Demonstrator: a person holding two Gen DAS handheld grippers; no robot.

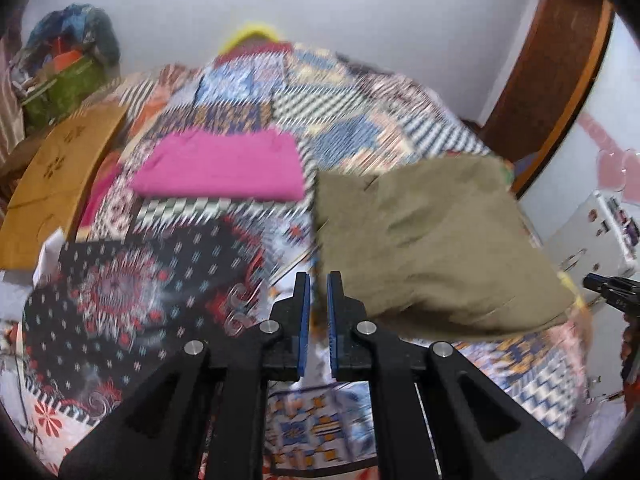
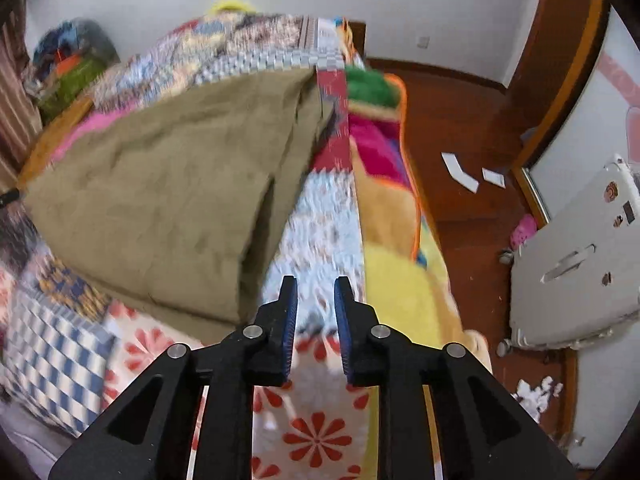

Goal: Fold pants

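The olive-khaki pants [image 1: 432, 248] are seen folded into a thick, roughly rectangular bundle lying on the patchwork quilt [image 1: 340, 128] that covers the bed, toward its right edge. In the left wrist view the bundle is found just ahead and to the right of the left gripper [image 1: 318, 280], whose jaws are held to a narrow slit with nothing between them — only quilt is seen through the gap. A folded magenta garment [image 1: 220, 168] is laid flat farther up the bed, to the left of the pants and apart from them, and a dark red-and-black patterned cloth [image 1: 132, 280] is spread nearer, on the left. A wooden board [image 1: 56, 184] is seen along the bed's left side.

In the right wrist view the pants [image 2: 160, 200] are shown up and to the left of the right gripper [image 2: 316, 284]; its jaws are parted a little wider, and nothing is held — the quilt's pale print is seen between the blue pads [image 2: 290, 320]. A bright fleece blanket [image 2: 392, 208] hangs over the bed's right edge, above the red-brown wooden floor [image 2: 472, 120], where a light grey suitcase [image 2: 580, 248] lies. Both views are blurred.
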